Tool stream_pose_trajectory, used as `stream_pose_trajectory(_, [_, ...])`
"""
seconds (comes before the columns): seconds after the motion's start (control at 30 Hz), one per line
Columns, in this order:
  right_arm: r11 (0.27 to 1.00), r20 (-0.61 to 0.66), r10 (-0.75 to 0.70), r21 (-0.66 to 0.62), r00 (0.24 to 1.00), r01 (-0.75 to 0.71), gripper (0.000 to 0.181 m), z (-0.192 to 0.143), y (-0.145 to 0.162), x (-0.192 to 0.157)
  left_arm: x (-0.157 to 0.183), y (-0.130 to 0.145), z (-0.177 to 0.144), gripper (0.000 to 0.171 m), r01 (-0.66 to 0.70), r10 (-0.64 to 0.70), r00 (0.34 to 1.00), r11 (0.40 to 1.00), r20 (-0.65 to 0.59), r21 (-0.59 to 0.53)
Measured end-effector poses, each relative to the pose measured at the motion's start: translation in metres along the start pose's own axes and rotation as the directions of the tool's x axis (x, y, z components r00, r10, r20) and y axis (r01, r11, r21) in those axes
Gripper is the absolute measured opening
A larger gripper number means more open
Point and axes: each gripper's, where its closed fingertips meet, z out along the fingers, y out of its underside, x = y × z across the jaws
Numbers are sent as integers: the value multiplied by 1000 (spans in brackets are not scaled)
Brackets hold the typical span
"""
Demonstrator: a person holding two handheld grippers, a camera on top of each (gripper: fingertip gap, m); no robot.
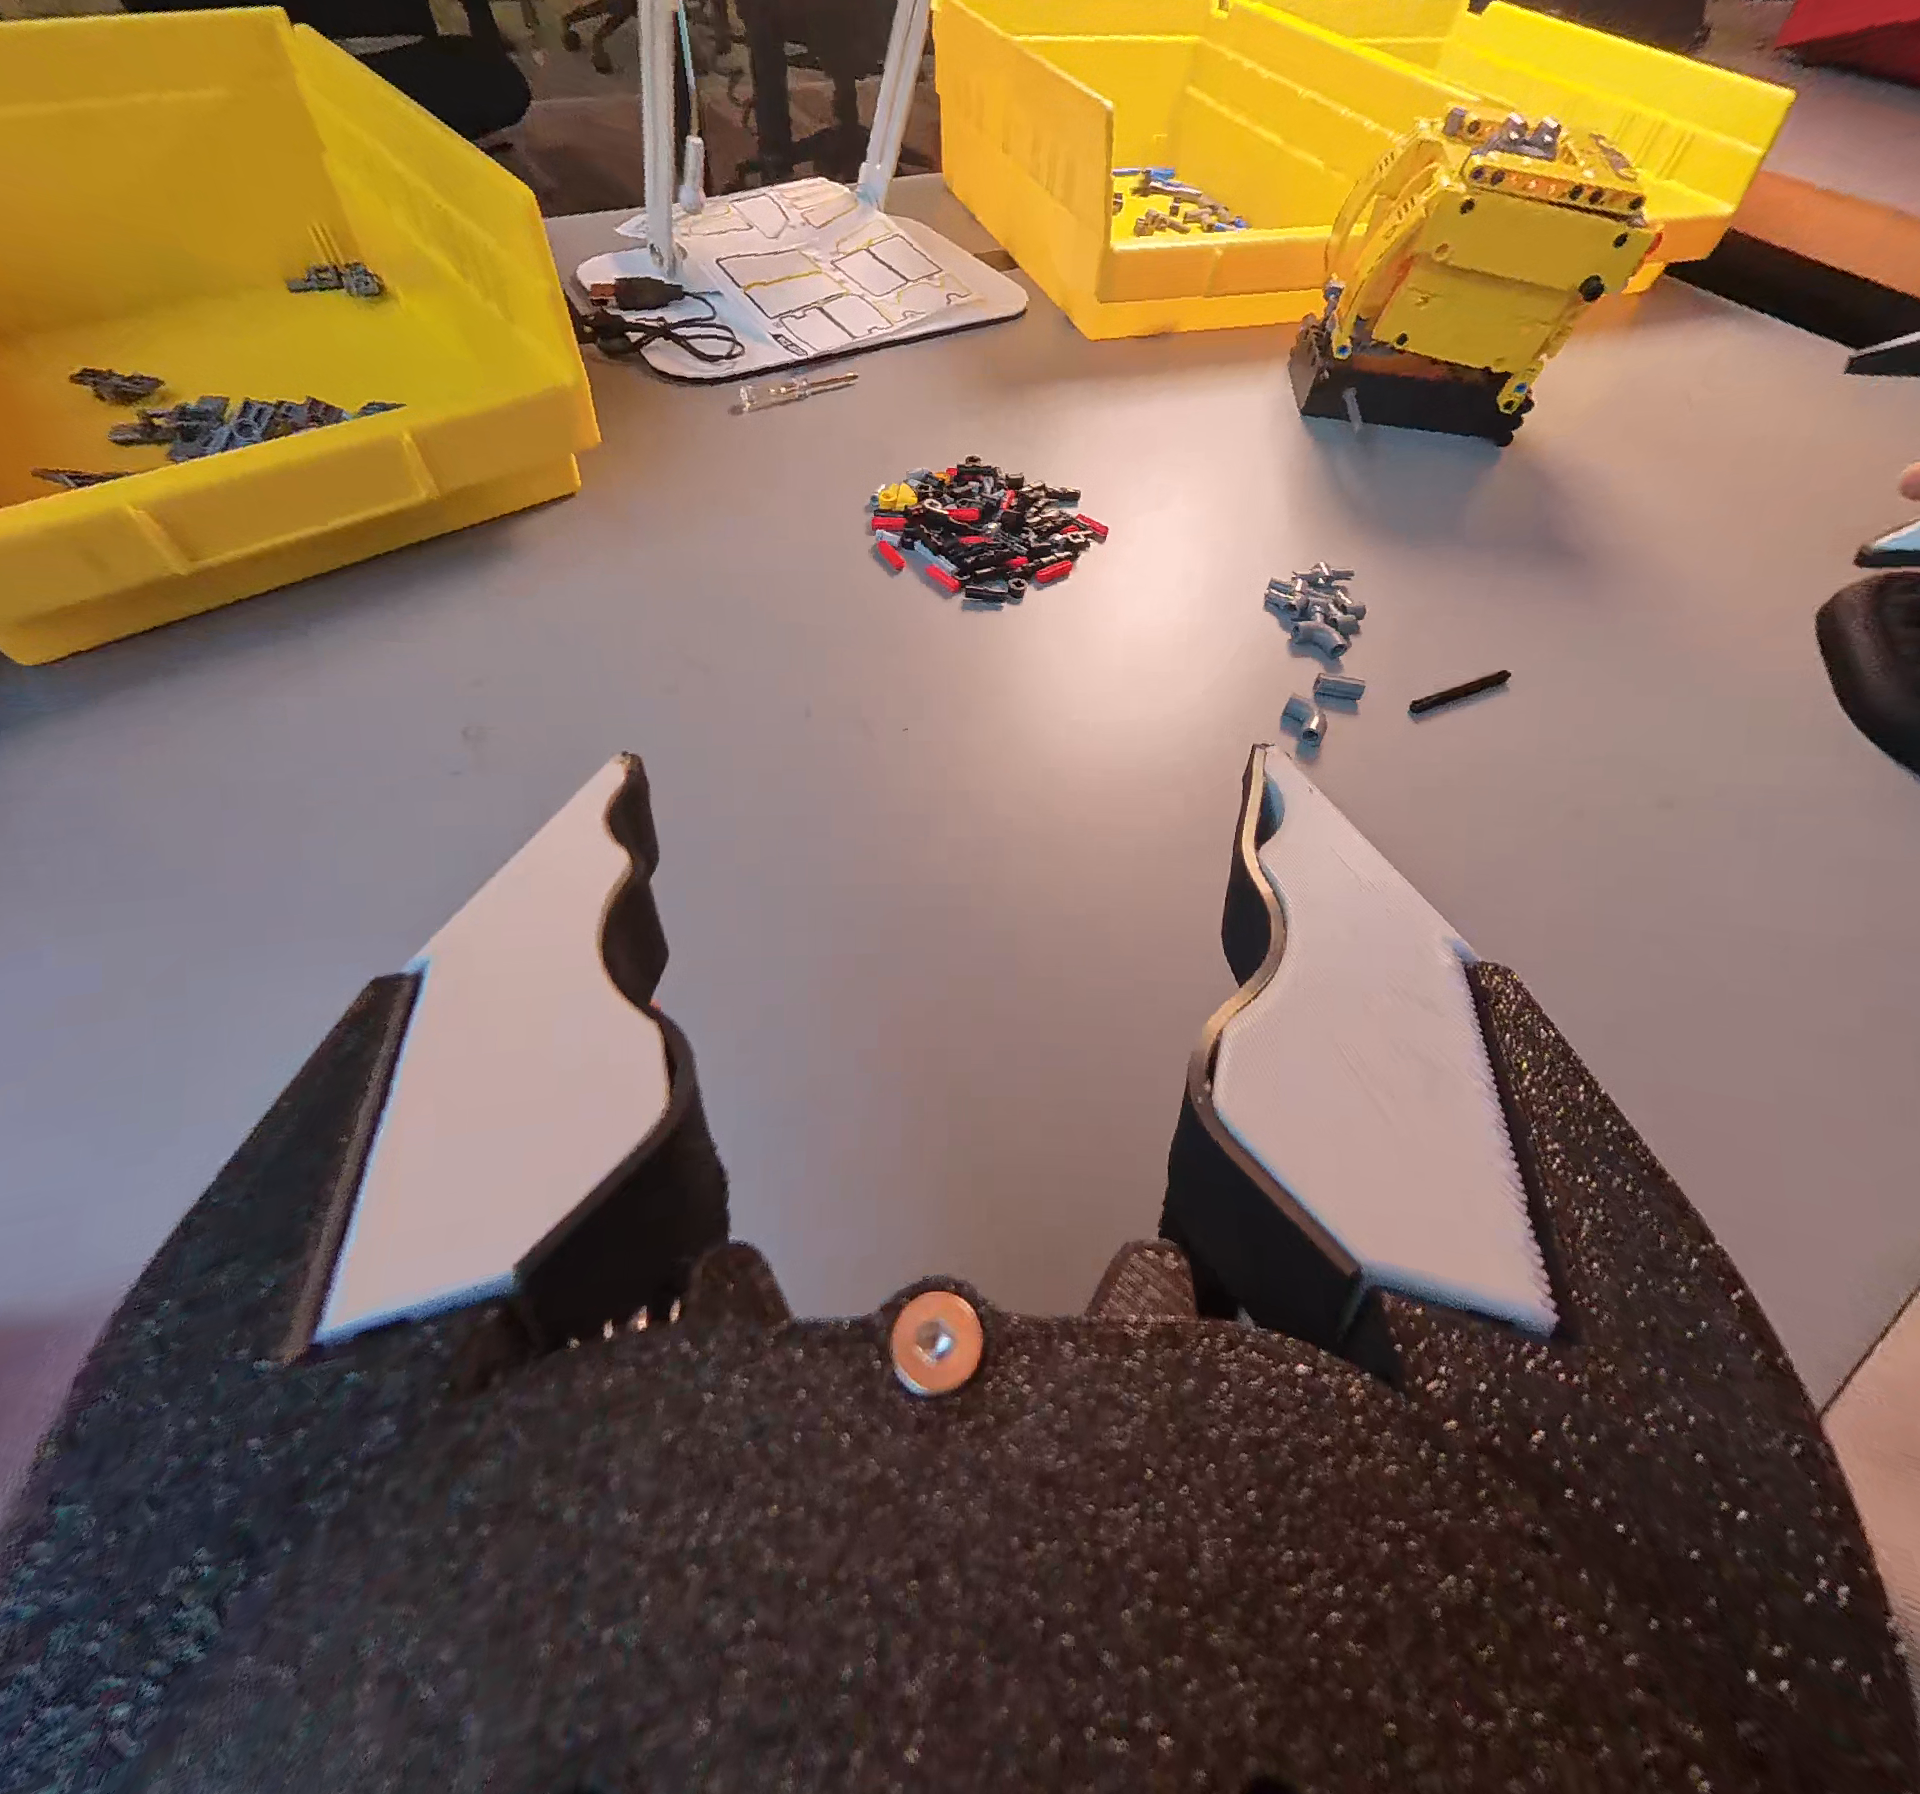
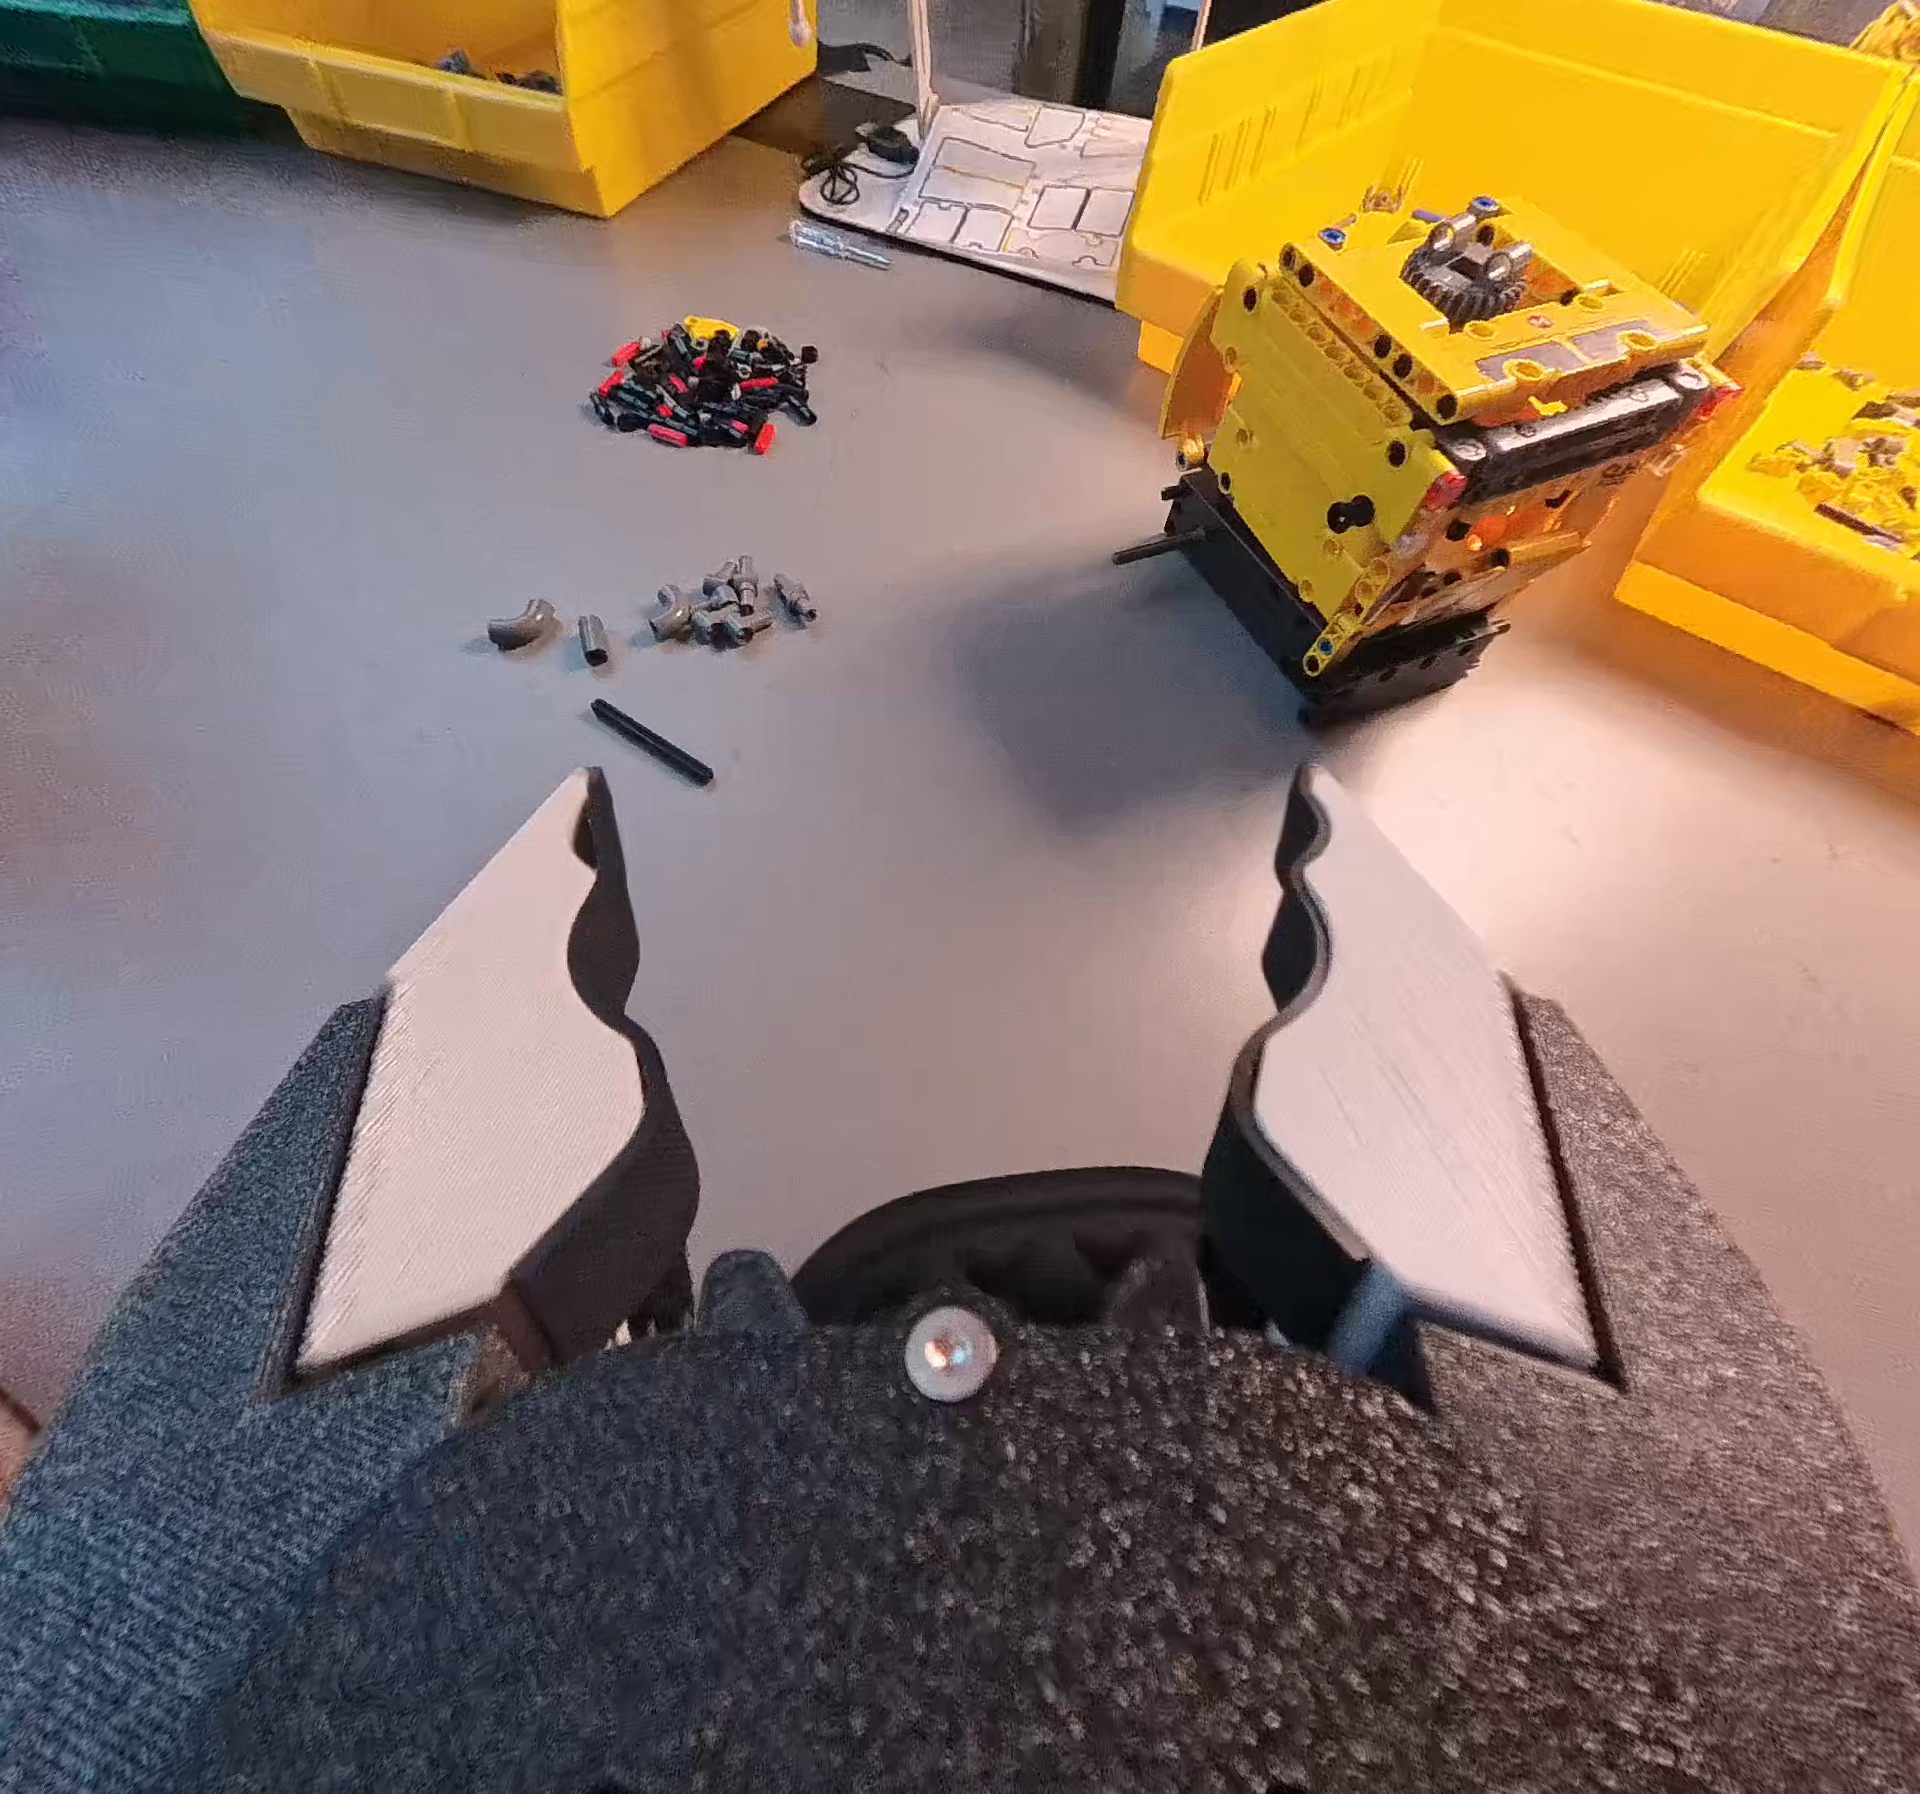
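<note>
Both grippers, left and right, are spread and empty above the bench; the rod lies at 11 o'clock of the right one.

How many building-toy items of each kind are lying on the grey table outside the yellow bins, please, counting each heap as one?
Built yellow model: 1
Heap of black and red pieces: 1
Cluster of grey connectors: 1
Stray grey connectors: 2
Loose black rod: 1
Total: 6
</note>
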Motion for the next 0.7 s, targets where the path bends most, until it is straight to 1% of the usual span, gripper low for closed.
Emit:
stream_pose_trajectory(0.07, [1000, 36, 14, -4, 999, -14, 123, 1, 2, -8, 8, 4, 2, 111, -40, 40, 999, 999, -30, -17])
stream_pose_trajectory(0.13, [1000, 47, -16, -23, 999, 18, 122, 1, 6, -15, 15, 7, 5, 109, -72, 70, 996, 997, -56, -34])
stream_pose_trajectory(0.23, [999, 63, -22, -27, 998, 24, 120, -1, 8, -18, 18, 13, 11, 110, -82, 77, 995, 994, -69, -73])
stream_pose_trajectory(0.4, [999, 14, -5, 41, 1000, 5, 108, -3, -6, 3, 15, 11, 12, 107, -57, 52, 996, 996, -79, -73])
stream_pose_trajectory(0.5, [999, -5, 2, 52, 1000, -2, 106, 3, -12, 15, 13, 8, 13, 106, -80, 74, 994, 994, -77, -71])
stream_pose_trajectory(0.57, [998, -7, -9, 64, 1000, 10, 98, 7, -17, 19, 12, 6, 15, 105, -98, 93, 992, 993, -80, -70])
stream_pose_trajectory(0.7, [992, -63, -99, 73, 993, 104, 68, 16, -33, 45, 8, -2, 19, 104, -97, 92, 992, 994, -90, -51])
